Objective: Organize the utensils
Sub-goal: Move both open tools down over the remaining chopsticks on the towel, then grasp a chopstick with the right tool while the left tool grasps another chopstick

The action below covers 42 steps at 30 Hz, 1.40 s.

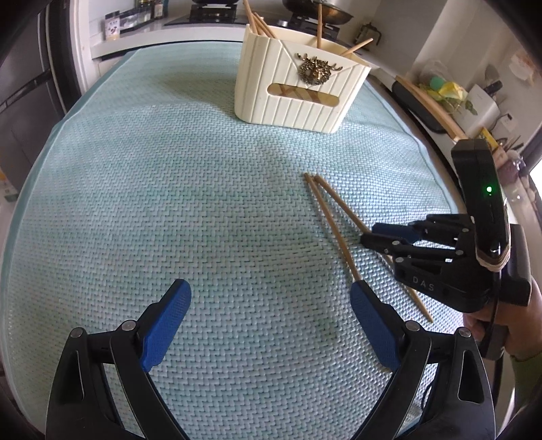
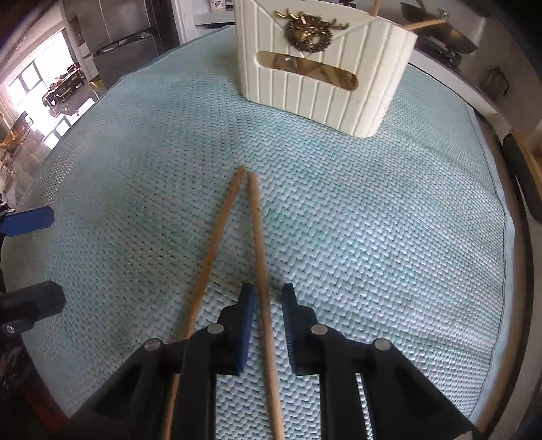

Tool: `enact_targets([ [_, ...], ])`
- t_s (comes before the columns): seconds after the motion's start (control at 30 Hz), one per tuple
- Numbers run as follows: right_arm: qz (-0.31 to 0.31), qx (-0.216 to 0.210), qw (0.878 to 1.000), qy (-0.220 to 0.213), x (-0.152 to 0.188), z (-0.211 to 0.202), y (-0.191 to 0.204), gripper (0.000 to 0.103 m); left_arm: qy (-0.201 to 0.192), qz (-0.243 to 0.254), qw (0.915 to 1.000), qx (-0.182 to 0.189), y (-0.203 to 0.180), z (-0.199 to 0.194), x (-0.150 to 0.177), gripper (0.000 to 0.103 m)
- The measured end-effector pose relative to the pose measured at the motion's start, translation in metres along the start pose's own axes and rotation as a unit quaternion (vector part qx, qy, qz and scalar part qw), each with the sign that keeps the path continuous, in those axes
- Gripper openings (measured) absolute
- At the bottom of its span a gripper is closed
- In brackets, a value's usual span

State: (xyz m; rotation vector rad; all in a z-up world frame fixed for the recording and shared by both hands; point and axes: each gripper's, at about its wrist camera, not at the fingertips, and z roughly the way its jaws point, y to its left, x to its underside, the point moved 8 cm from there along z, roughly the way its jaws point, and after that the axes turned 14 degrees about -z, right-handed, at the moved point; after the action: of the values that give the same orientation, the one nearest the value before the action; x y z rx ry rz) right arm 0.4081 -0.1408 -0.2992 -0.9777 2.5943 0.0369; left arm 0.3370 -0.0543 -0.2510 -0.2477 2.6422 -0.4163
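The left tool (image 1: 271,325) hovers over the pale green woven mat (image 1: 169,203) with its blue pads (image 1: 166,325) spread wide apart and nothing between them; it is released. The mat covers the bench, and a cream ribbed utensil holder (image 1: 291,91) stands upright at its far side, bearing a brass deer emblem (image 1: 313,69) on its front wall and several wooden chopsticks (image 1: 257,23) leaning out of its open top. Nearer the middle of the mat, to the right of the left tool, two loose chopsticks lie flat, their far tips almost touching and their near ends splayed apart. The left chopstick (image 2: 216,243) passes outside the right tool's left finger. The right chopstick (image 2: 261,257) runs between the two fingers of the right tool (image 2: 267,298), which is lowered onto the mat and narrowed around it. A small gap shows on the right side of the stick, so whether the pads actually clamp it cannot be told.
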Motion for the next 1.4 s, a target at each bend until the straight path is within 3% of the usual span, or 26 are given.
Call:
enact_targets([
  [0.13, 0.068, -0.001, 0.998, -0.013, 0.021, -0.009, -0.02, 0.016, 0.01, 0.007, 0.9999, 0.002, -0.014, 0.01, 0.003, 0.095],
  [0.3, 0.165, -0.014, 0.986, -0.032, 0.049, -0.015, -0.045, 0.016, 0.017, 0.032, 0.9993, -0.001, -0.057, 0.034, 0.005, 0.095],
  [0.4, 0.198, -0.023, 0.979, -0.043, 0.061, -0.019, -0.05, 0.015, -0.004, 0.086, 0.9943, -0.062, -0.076, 0.058, 0.01, 0.095],
  [0.5, 0.214, -0.027, 0.975, -0.045, 0.066, -0.021, -0.05, 0.016, -0.007, 0.109, 0.9876, -0.112, -0.068, 0.074, 0.015, 0.093],
  [0.77, 0.243, -0.037, 0.968, -0.05, 0.11, -0.032, -0.038, 0.016, 0.001, 0.082, 0.9919, -0.097, -0.005, 0.051, 0.005, 0.097],
  [0.83, 0.25, -0.035, 0.966, -0.053, 0.139, -0.048, -0.031, 0.016, 0.005, 0.089, 0.9908, -0.101, 0.008, 0.049, 0.002, 0.096],
  [0.97, 0.261, -0.029, 0.963, -0.05, 0.134, -0.057, -0.032, 0.016, 0.013, 0.098, 0.9899, -0.101, 0.031, 0.047, -0.003, 0.096],
  [1.0, 0.26, -0.023, 0.964, -0.049, 0.13, -0.055, -0.033, 0.021, 0.018, 0.094, 0.9911, -0.093, 0.035, 0.046, -0.004, 0.096],
  [1.1, 0.245, 0.007, 0.968, -0.053, 0.122, -0.064, -0.033, 0.022, 0.025, 0.081, 0.9946, -0.061, 0.04, 0.04, -0.01, 0.096],
  [1.3, 0.205, 0.029, 0.976, -0.064, 0.117, -0.085, -0.009, 0.024, 0.028, 0.061, 0.9968, -0.045, 0.05, 0.032, -0.017, 0.096],
  [1.4, 0.202, 0.029, 0.976, -0.076, 0.117, -0.094, -0.012, 0.037, 0.027, 0.033, 0.9987, -0.027, 0.057, 0.025, -0.023, 0.096],
])
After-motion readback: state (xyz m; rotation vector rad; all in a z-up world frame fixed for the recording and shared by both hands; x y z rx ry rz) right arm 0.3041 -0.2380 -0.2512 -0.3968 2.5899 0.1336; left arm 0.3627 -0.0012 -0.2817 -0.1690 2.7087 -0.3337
